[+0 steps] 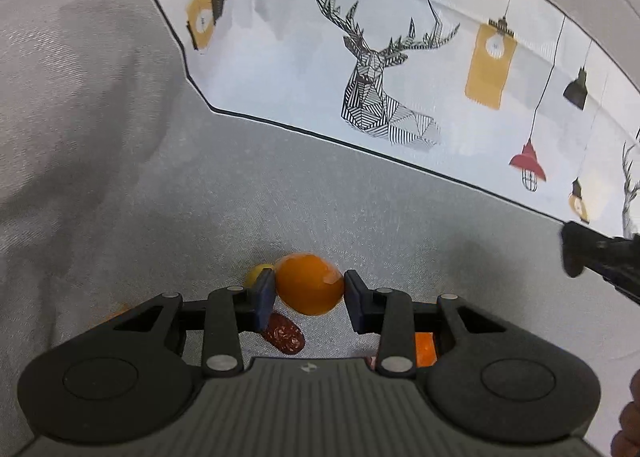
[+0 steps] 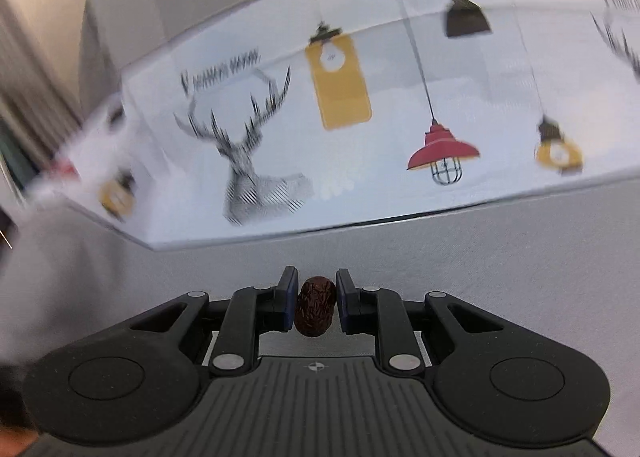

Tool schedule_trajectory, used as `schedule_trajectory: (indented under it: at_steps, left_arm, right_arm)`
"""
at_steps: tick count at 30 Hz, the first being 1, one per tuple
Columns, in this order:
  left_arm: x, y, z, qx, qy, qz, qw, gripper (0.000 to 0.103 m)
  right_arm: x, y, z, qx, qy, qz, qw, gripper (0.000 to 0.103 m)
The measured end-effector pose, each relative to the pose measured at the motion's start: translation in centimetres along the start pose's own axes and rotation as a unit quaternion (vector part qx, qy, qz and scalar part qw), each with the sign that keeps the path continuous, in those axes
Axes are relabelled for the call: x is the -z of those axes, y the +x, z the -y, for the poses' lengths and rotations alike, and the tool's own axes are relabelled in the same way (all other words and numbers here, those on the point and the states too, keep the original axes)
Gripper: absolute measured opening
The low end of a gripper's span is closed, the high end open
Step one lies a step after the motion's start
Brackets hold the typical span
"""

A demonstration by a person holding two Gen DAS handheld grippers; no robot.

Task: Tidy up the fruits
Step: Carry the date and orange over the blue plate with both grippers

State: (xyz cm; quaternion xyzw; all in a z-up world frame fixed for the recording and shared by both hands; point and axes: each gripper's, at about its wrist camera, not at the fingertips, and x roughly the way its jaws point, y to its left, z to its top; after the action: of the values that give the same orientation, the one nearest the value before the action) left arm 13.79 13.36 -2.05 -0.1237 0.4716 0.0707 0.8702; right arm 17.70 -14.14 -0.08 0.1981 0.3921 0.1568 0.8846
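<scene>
In the left wrist view my left gripper (image 1: 309,291) is shut on an orange (image 1: 310,283) and holds it over the grey cloth. A small yellow fruit (image 1: 258,274) peeks out behind the left finger. A dark red date (image 1: 285,333) lies on the cloth below the orange. An orange piece (image 1: 425,349) shows under the right finger linkage. In the right wrist view my right gripper (image 2: 317,303) is shut on a second dark red date (image 2: 315,307), held above the cloth. The right gripper's black body shows at the right edge of the left wrist view (image 1: 600,257).
The table wears a grey cloth (image 1: 360,197) with a white printed band of deer and lamps (image 1: 380,69) beyond it. The same band crosses the right wrist view (image 2: 360,117), which is motion-blurred on the left. A hand edge shows at lower right (image 1: 630,425).
</scene>
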Motion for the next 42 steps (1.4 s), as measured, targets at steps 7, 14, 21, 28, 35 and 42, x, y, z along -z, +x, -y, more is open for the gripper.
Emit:
schedule_trajectory:
  at_steps: [7, 14, 21, 28, 35, 42]
  left_arm:
    - [1.0, -1.7, -0.1, 0.018, 0.006, 0.012, 0.9997, 0.041]
    - [3.5, -5.1, 1.1, 0.031, 0.061, 0.03, 0.9972, 0.041]
    - [7.3, -10.4, 4.3, 0.08, 0.105, 0.036, 0.9906, 0.041]
    - [14.8, -8.6, 8.5, 0.082, 0.198, -0.009, 0.9766, 0.041]
    - [14.7, -8.6, 10.9, 0.099, 0.235, 0.025, 0.9667, 0.041]
    - [14.3, -6.9, 11.1, 0.119, 0.234, 0.008, 0.9648, 0.041]
  right_arm:
    - [0.3, -3.9, 2.8, -0.046, 0.075, 0.013, 0.996, 0.021]
    - [2.4, -9.3, -0.1, 0.015, 0.0, 0.011, 1.0, 0.021]
    - [8.6, -14.8, -4.0, 0.074, -0.119, 0.008, 0.99, 0.021]
    - [12.7, -13.9, -1.1, 0.117, -0.096, -0.03, 0.988, 0.021]
    - [12.7, -13.9, 2.2, 0.135, -0.058, -0.026, 0.989, 0.021]
    - [12.6, -12.7, 2.8, 0.145, -0.078, -0.03, 0.986, 0.021]
